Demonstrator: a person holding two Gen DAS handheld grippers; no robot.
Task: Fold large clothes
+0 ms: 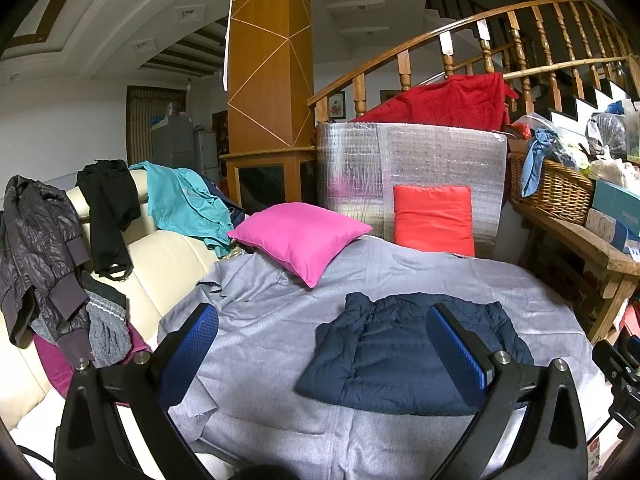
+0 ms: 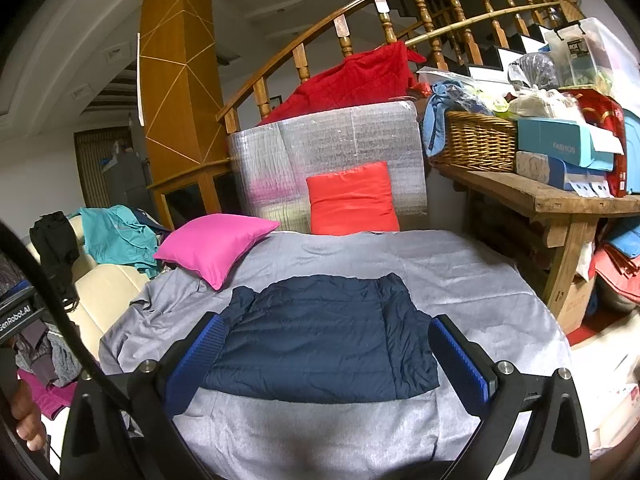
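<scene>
Right wrist view: the navy puffer jacket [image 2: 320,340] lies flat on the grey sheet [image 2: 460,280], just ahead of and between the spread fingers of the right tongs [image 2: 330,354], not gripped. The left tongs [image 1: 320,344] are spread wide too, empty, with the jacket [image 1: 400,356] ahead towards their right finger. It's folded into a rough rectangle, quilted, maybe sleeves tucked under.

hidden: navy jacket [image 2: 320,340] near corner behind tongs | cropped: hand [image 2: 24,416] (left edge)
</scene>
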